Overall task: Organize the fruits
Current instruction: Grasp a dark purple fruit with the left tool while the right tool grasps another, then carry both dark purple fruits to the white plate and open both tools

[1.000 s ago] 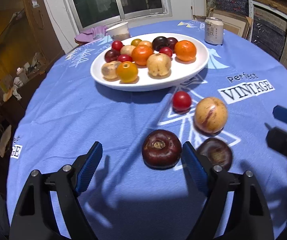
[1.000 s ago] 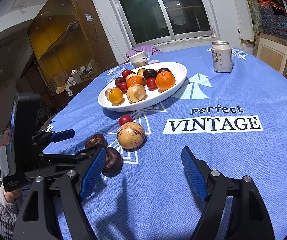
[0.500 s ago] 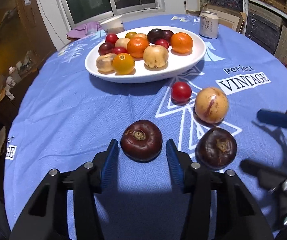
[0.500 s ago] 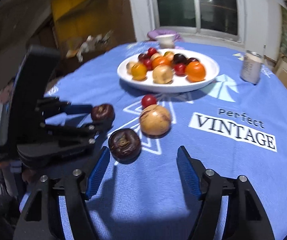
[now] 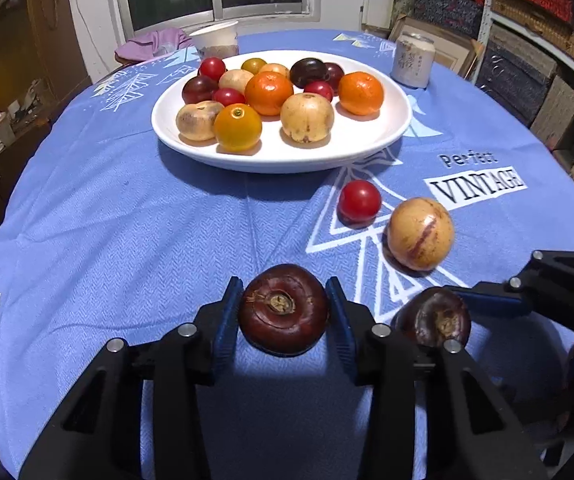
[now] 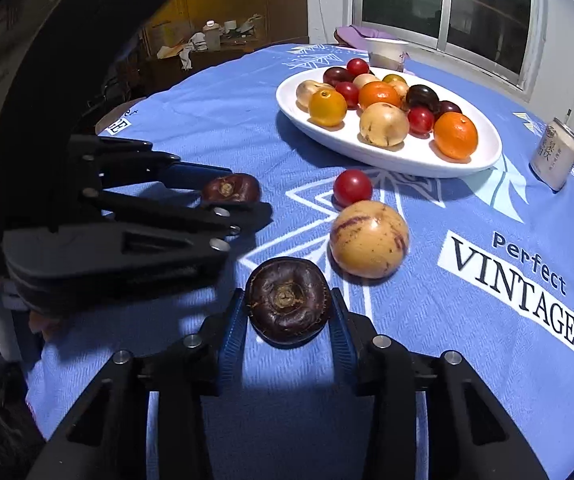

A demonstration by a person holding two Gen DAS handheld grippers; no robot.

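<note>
My left gripper (image 5: 283,312) is shut on a dark red-brown round fruit (image 5: 283,307) that rests on the blue tablecloth; it also shows in the right wrist view (image 6: 230,189). My right gripper (image 6: 287,309) is shut on a second dark purple-brown fruit (image 6: 287,300), seen in the left wrist view (image 5: 435,318) too. A red tomato (image 5: 359,201) and a tan striped melon (image 5: 421,233) lie loose on the cloth. A white plate (image 5: 351,148) behind them holds several oranges, tomatoes, plums and tan fruits.
A drink can (image 5: 411,59) stands right of the plate and a paper cup (image 5: 215,40) behind it. A purple cloth (image 5: 151,42) lies at the table's far edge. Shelves (image 5: 535,40) stand to the right, a wooden cabinet (image 6: 223,4) to the left.
Both grippers moved forward and closed: the left one around the red-brown fruit, the right one around the dark purple-brown fruit. The loose tomato and melon stayed put.
</note>
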